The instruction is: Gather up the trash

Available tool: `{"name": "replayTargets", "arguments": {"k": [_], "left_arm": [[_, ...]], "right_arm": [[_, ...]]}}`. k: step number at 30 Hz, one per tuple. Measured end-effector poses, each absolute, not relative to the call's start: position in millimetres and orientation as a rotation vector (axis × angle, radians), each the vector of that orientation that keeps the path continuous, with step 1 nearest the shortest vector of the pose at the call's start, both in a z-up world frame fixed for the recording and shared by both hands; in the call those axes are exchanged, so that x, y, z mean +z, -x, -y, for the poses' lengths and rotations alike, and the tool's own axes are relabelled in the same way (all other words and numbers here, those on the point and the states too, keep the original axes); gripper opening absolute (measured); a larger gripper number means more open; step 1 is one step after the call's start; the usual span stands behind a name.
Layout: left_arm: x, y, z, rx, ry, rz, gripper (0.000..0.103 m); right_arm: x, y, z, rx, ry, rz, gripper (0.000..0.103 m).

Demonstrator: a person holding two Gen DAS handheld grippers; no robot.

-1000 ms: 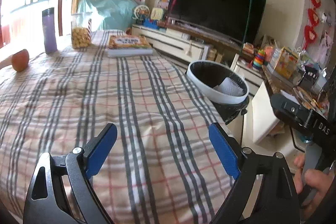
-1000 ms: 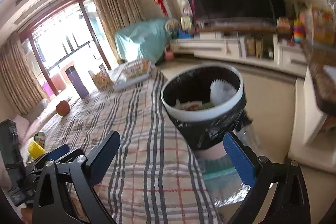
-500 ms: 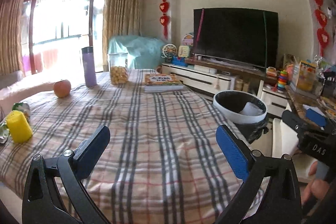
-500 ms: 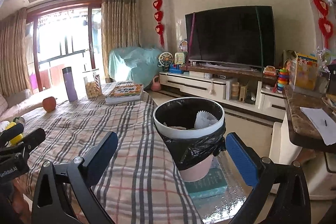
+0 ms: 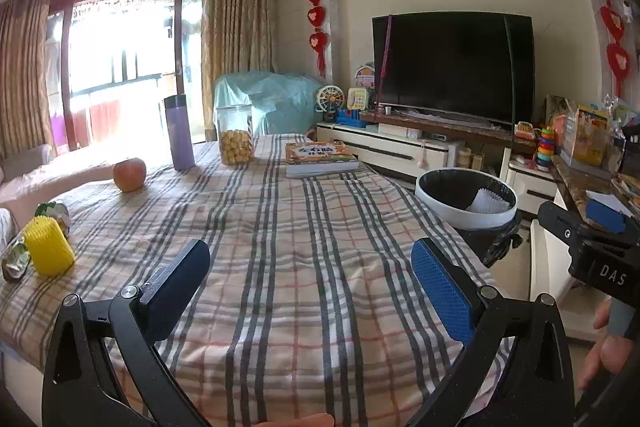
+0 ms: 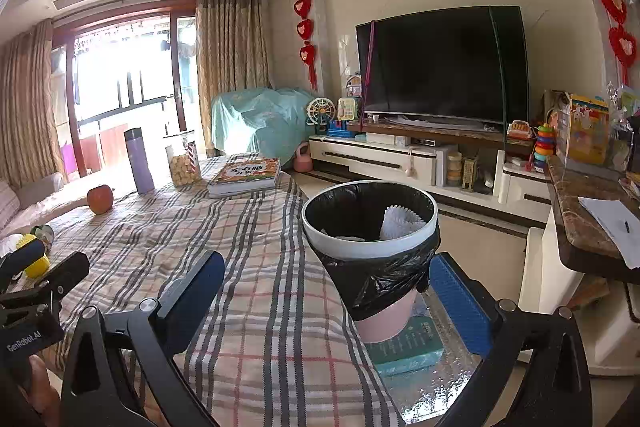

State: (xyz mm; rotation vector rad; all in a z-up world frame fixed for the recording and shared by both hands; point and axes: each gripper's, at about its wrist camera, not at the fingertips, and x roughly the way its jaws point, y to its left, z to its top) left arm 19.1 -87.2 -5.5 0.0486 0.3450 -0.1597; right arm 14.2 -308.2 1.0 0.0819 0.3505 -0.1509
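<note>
Your left gripper hangs over a table covered by a checked cloth. Its blue-padded jaws have just been opening and now stand wide apart, with only cloth showing between them. Your right gripper is spread just as wide, holding nothing; between its jaws you see the cloth's edge and the waste bin.

Only the left view shows the scraps of trash. At the far left edge of the table, a yellow ribbed cup stands upright, with a crumpled wrapper just beside it and another crumpled piece right behind it. In the right view your left gripper's body blocks most of this corner, so only a sliver of yellow shows there.

Only the right view shows the bin fully. It is pink with a white rim and a black bag liner, standing on a teal box on a glass surface, just beside the table's right edge. White paper lies inside. In the left view only its rim and liner show beyond the table.

Further back on the cloth, well apart from both grippers, are an apple, a purple flask, a clear jar of snacks and a book. A television hangs on the far wall. Your fingers show at the left view's lower right.
</note>
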Motion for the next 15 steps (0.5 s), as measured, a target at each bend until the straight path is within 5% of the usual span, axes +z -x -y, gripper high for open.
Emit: {"name": "replayTargets", "arguments": {"k": [15], "left_arm": [[-3.0, -15.9, 91.6, -0.15, -0.063, -0.331, 0.103]], "right_arm": [[3.6, -9.9, 307.1, -0.136, -0.092, -0.343, 0.103]]}}
